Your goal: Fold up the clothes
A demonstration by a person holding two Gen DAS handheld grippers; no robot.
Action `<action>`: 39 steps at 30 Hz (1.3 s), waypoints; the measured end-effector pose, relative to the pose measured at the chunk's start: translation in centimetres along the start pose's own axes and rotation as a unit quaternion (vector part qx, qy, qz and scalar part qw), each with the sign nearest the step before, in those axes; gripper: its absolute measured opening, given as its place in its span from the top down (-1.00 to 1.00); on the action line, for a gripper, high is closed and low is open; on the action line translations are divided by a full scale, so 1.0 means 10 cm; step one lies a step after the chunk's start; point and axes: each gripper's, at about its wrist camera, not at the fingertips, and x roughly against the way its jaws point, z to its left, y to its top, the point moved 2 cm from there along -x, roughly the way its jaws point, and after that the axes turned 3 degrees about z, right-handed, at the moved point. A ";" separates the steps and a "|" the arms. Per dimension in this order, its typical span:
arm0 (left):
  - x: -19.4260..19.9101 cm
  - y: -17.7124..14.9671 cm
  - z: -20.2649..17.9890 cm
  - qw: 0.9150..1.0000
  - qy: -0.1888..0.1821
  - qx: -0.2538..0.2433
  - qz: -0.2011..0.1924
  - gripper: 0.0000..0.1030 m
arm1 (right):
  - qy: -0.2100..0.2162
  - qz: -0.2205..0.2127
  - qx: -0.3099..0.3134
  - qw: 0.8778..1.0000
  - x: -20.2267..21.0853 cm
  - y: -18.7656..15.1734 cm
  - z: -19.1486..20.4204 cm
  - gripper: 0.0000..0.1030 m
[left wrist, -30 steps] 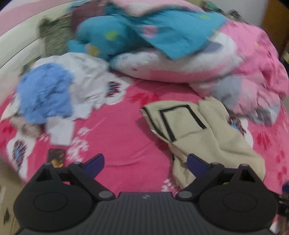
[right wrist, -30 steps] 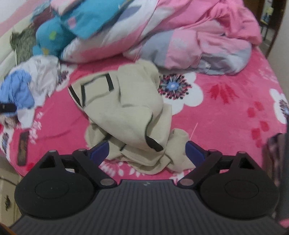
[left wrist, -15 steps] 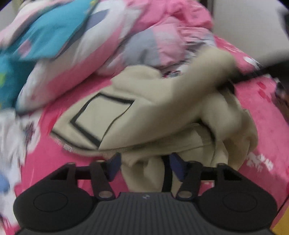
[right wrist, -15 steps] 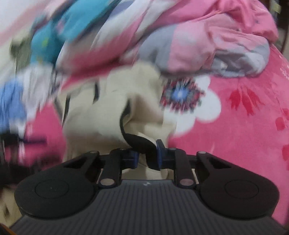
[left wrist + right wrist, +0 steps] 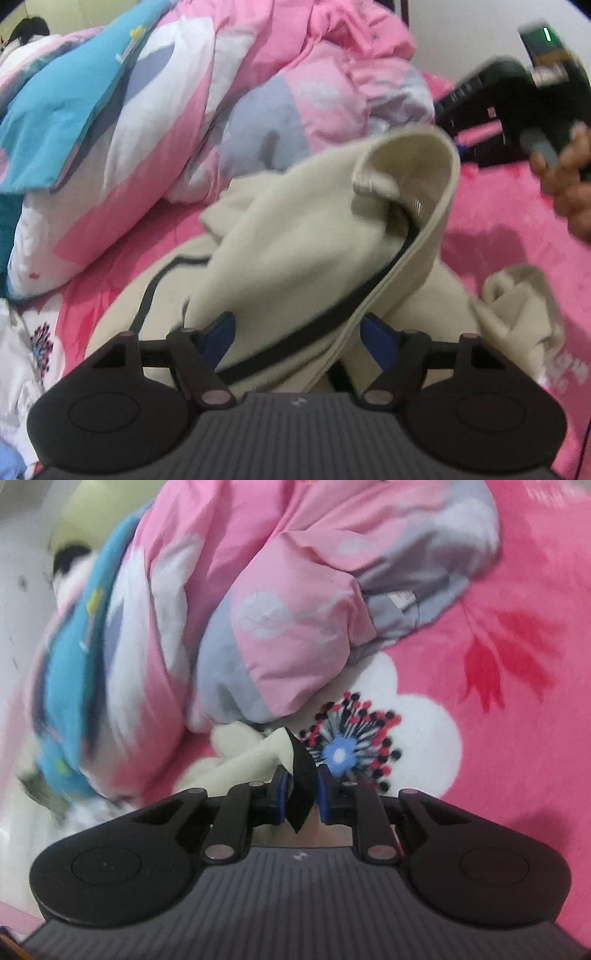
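**Cream top lifted off the pink bed**

The cream top (image 5: 295,236) with black trim is bunched up on the bed (image 5: 517,229). One edge is pulled up high. The right gripper (image 5: 300,794) is pinched tight on the top's black trim. The left gripper (image 5: 297,334) has its blue fingers (image 5: 218,332) spread wide, with the top draped between them. A hand (image 5: 565,181) holds the right gripper. A puffy pink quilt (image 5: 229,110) is heaped behind. No writing can be read.
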 end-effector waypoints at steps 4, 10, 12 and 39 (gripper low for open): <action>0.20 0.14 0.00 0.999 -0.032 0.010 -0.036 -0.47 | 0.016 -0.008 -0.060 0.998 0.29 -0.11 -0.13 0.59; 0.25 0.28 -0.22 0.996 -0.062 -0.043 -0.054 -0.44 | -0.020 -0.036 -0.045 0.998 0.88 -0.52 -0.03 0.02; 0.21 0.30 -0.35 0.993 -0.070 -0.077 -0.055 -0.31 | -0.024 -0.026 -0.036 0.999 0.96 -0.66 0.00 -0.03; 0.19 1.25 0.66 0.983 -0.142 0.112 0.039 0.89 | -0.036 0.026 0.086 0.995 0.94 -1.39 0.51 -0.04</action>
